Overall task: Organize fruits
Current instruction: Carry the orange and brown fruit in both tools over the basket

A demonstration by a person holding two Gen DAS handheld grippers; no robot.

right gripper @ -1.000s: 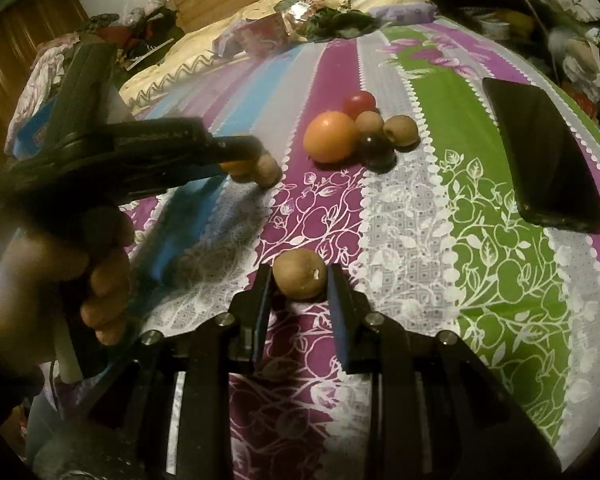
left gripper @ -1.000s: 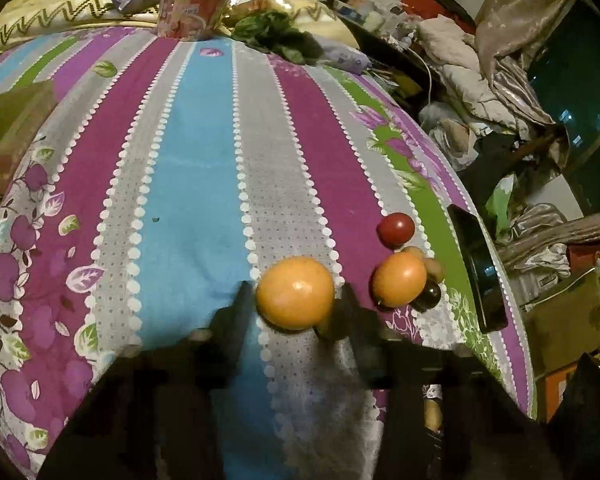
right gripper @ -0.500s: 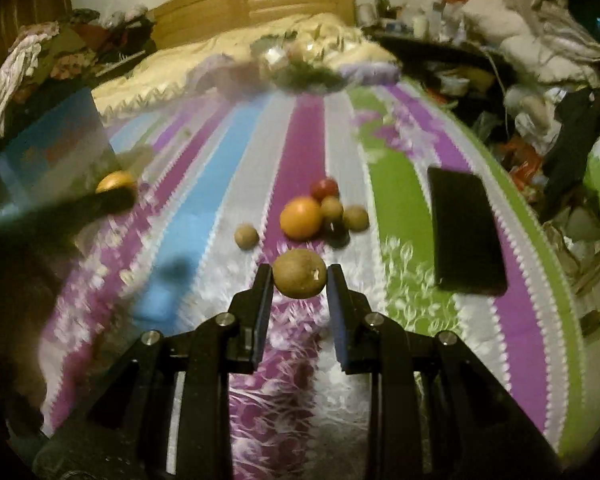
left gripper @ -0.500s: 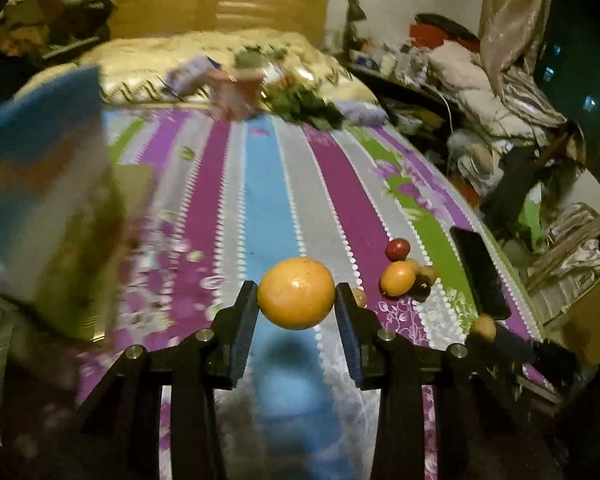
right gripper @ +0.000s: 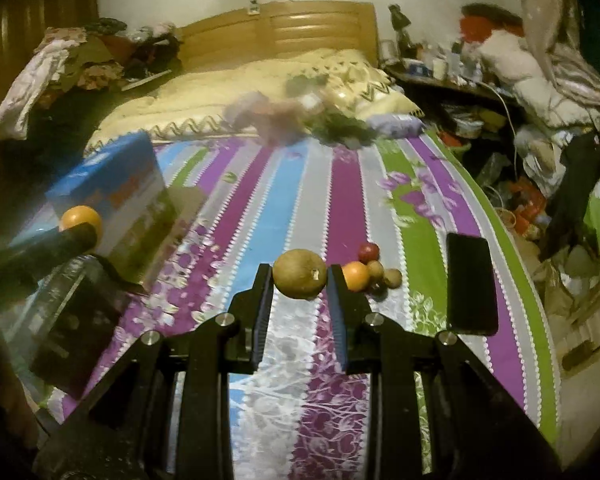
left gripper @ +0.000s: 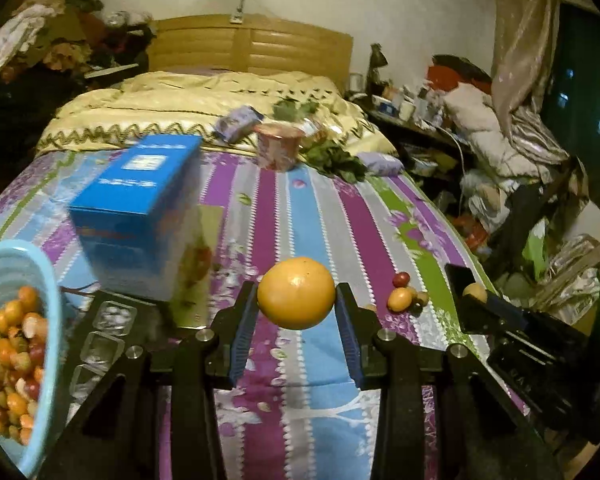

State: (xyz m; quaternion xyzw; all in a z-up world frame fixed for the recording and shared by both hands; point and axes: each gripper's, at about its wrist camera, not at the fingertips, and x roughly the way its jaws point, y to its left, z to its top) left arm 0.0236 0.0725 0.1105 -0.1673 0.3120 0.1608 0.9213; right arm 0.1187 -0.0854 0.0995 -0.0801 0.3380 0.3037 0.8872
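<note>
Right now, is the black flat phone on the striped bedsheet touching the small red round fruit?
No, the black flat phone lies apart from the small red round fruit.

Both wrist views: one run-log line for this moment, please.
left hand-held gripper: shut on orange | right hand-held gripper: shut on brown fruit | both above bedspread | fruit bowl at left

A bed with a striped purple, blue, grey and green floral sheet (right gripper: 308,184) carries a blue cardboard box (right gripper: 112,188) near its left edge, a black phone (right gripper: 470,284) near its right edge, and a small cluster of orange, red and brown fruits (right gripper: 370,270) beside the phone.
</note>
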